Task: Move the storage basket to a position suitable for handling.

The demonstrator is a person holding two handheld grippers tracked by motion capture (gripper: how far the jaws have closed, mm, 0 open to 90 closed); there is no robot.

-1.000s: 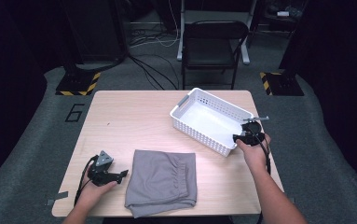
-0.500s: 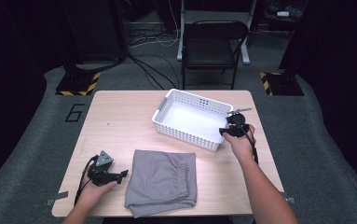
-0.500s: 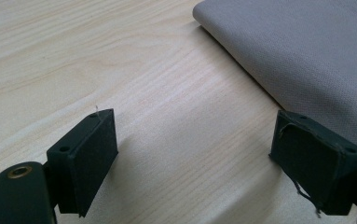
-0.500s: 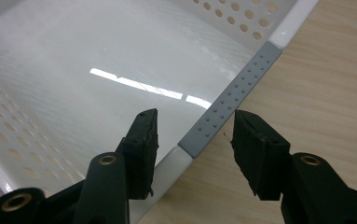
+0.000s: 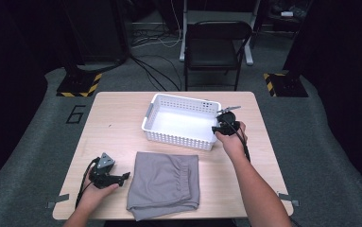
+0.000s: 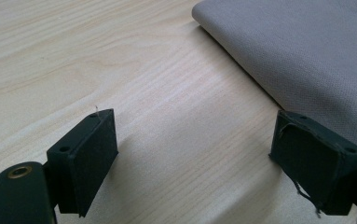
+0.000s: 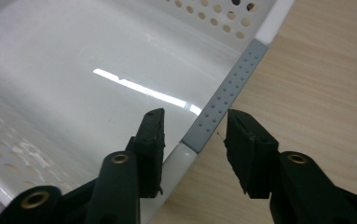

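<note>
A white perforated basket (image 5: 178,137) stands empty at the middle back of the table. Its right rim carries a grey handle strip (image 7: 223,100). My right gripper (image 5: 223,124) straddles that strip, one jaw inside the basket (image 7: 73,70) and one outside; in the right gripper view my right gripper (image 7: 195,137) is open, with a small gap at the inner jaw. A folded grey cloth (image 5: 164,182) lies near the front edge. My left gripper (image 5: 122,177) rests on the table just left of it; in the left gripper view my left gripper (image 6: 195,158) is open and empty, beside the cloth (image 6: 306,56).
The wooden table (image 5: 117,123) has bare room at the left and back left. A black folding chair (image 5: 216,47) stands behind the table, with cables and stand bases on the floor around it.
The basket has slid left toward the table's middle and turned squarer to the edge, with my right gripper at its right rim. The left gripper and the cloth have not moved.
</note>
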